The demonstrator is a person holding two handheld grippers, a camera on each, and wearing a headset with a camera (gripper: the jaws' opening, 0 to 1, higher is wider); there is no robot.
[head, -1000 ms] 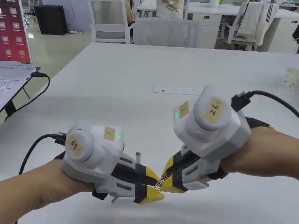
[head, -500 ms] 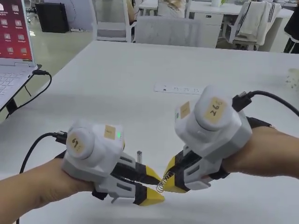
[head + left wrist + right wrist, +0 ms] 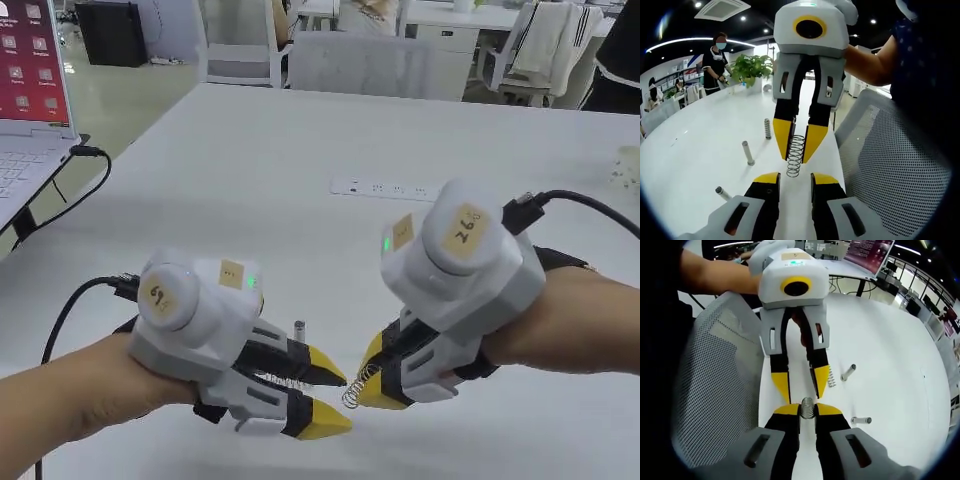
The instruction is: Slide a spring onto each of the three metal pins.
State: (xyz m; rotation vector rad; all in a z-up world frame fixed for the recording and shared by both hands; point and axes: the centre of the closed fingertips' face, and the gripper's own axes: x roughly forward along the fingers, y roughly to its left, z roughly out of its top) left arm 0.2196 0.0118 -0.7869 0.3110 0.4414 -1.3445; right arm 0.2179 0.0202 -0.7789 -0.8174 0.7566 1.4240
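The right gripper (image 3: 808,414) is clamping the spring (image 3: 795,156) between its jaws, while the left gripper (image 3: 796,179) is facing it tip to tip, jaws parted and empty. Just beside them, a bare pin (image 3: 747,152), a second pin (image 3: 721,192) and a coil-covered pin (image 3: 767,128) are sitting on the worktop (image 3: 250,180). Farther off are lying a power strip (image 3: 388,189) and, at the left edge, a laptop (image 3: 25,100).

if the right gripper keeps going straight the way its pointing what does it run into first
The left gripper, whose open jaws face the right gripper head-on. The spring held by the right gripper sticks out in front, so it would probably touch first, though depth is unclear.
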